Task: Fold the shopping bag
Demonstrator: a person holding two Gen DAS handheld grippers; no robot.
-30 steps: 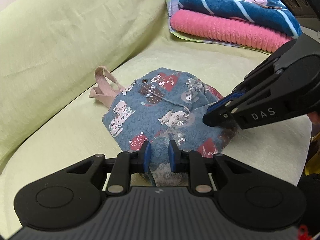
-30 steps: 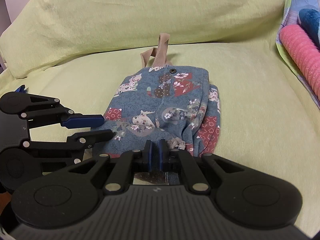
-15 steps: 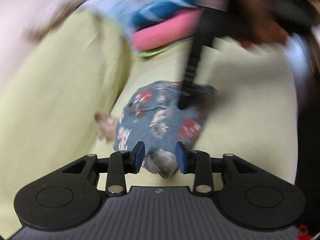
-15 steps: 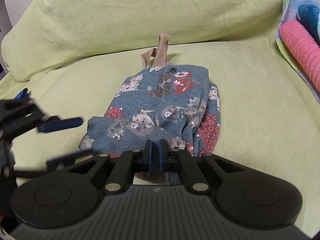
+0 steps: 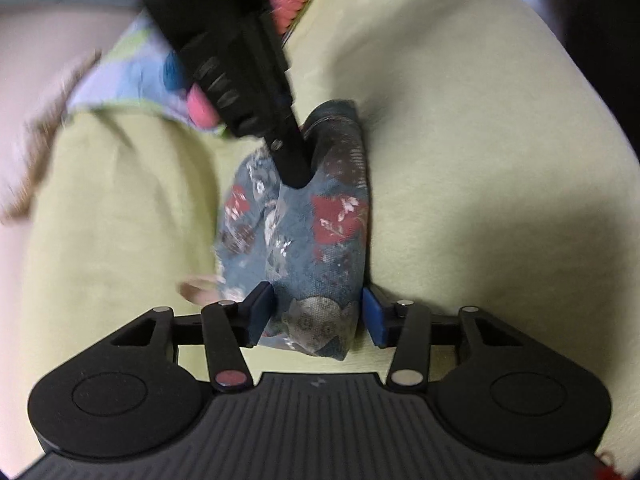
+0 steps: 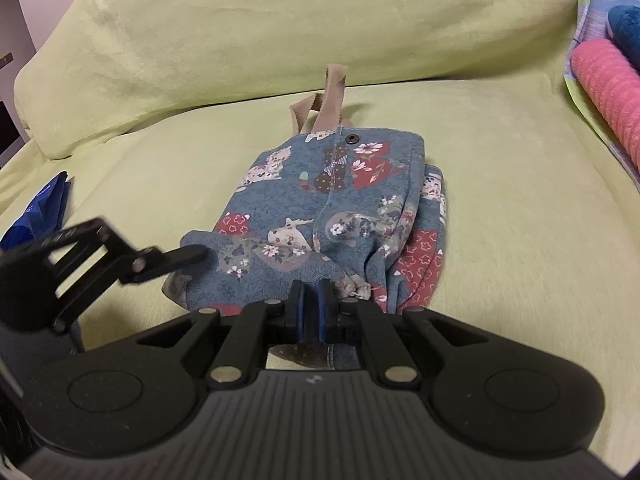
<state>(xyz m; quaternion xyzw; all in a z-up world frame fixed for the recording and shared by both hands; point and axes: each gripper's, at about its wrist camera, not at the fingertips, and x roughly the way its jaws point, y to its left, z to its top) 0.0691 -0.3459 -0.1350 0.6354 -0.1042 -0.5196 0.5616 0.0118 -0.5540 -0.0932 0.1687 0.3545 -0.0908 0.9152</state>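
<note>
folded shopping bag (image 6: 336, 216) lies on green sofa seat (image 6: 520, 208), handles at 12 o'clock. right hand-held gripper (image 6: 311, 312) pinched tight on bag's near hem, at 6 o'clock. left hand-held gripper (image 5: 318, 318) at bag's 9 o'clock corner, jaws just been opening, fabric between, pads not pressing.

The shopping bag (image 6: 340, 216) is dusty blue cloth printed with pale cats, small white flowers and dark red patches, with a tan strap (image 6: 326, 100) and a dark snap at its top hem. It lies on a plain yellow-green sofa cover (image 6: 520, 184); at the cover's right edge sit a ribbed pink roll (image 6: 608, 92) and a dark teal one (image 6: 626, 32). Both grippers are black with blue pads (image 6: 298, 312), and a bright blue cloth (image 6: 40, 208) shows at the left edge.
</note>
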